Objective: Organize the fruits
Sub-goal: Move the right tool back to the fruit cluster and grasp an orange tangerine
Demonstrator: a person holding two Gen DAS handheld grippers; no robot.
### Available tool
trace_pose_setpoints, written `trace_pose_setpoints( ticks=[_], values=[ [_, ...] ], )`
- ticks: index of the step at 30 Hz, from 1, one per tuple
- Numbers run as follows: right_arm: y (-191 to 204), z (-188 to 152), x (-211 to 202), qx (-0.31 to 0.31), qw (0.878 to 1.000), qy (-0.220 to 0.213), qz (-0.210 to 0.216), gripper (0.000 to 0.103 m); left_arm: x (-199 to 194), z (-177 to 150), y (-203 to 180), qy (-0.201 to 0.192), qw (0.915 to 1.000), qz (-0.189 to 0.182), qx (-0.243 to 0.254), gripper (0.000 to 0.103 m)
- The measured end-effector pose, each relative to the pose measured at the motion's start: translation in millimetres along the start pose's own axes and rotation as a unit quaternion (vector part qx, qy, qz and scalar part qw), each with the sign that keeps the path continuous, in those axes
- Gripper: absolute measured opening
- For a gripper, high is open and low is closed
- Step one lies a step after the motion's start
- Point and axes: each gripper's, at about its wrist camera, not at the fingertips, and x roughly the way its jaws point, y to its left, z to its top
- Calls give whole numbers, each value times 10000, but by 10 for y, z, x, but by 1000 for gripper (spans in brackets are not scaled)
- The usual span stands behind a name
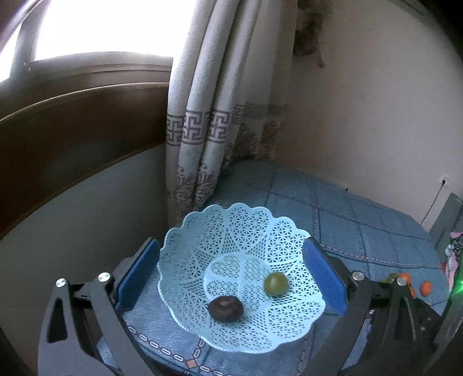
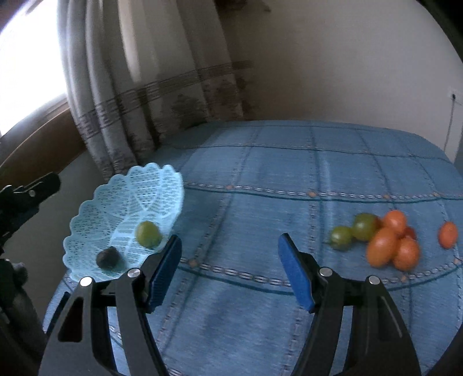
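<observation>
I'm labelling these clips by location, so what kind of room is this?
Probably a room in a home, maybe a bedroom. A patterned curtain hangs by a window, and the lace basket sits on a quilted blue cover.

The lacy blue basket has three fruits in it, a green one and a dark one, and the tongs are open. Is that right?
Not quite: the basket holds two fruits, not three, as the left wrist view shows: the green one and the dark one. Both the left tongs and right tongs are open.
</observation>
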Motion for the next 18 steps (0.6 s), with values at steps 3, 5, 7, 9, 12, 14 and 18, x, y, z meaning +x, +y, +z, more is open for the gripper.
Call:
trace_pose_setpoints(
  ticks=[3,5,7,9,12,14,18],
  values=[
    [-196,-31,-76,117,9998,-24,-175,69,-39,-18,-60,-29,10000,-60,74,100],
    [-301,-57,-106,170,9995,-22,-274,69,-68,-36,-113,-48,9998,-121,143,100],
    [-436,-84,-149,235,9990,-24,-386,69,-81,-47,-161,-57,9996,-162,217,100],
    [-542,-100,-180,295,9984,-28,-486,69,-88,-67,-228,-54,9993,-207,304,100],
    [-755,-136,-251,437,9969,-55,-650,69,-91,-103,-325,-37,9987,-272,420,100],
    [-862,-156,-285,502,9960,-68,-738,69,-88,-137,-407,-21,9980,-322,538,100],
    [-1119,-219,-339,686,9933,-66,-933,69,-94,-217,-586,16,9960,-411,790,100]
  ],
)
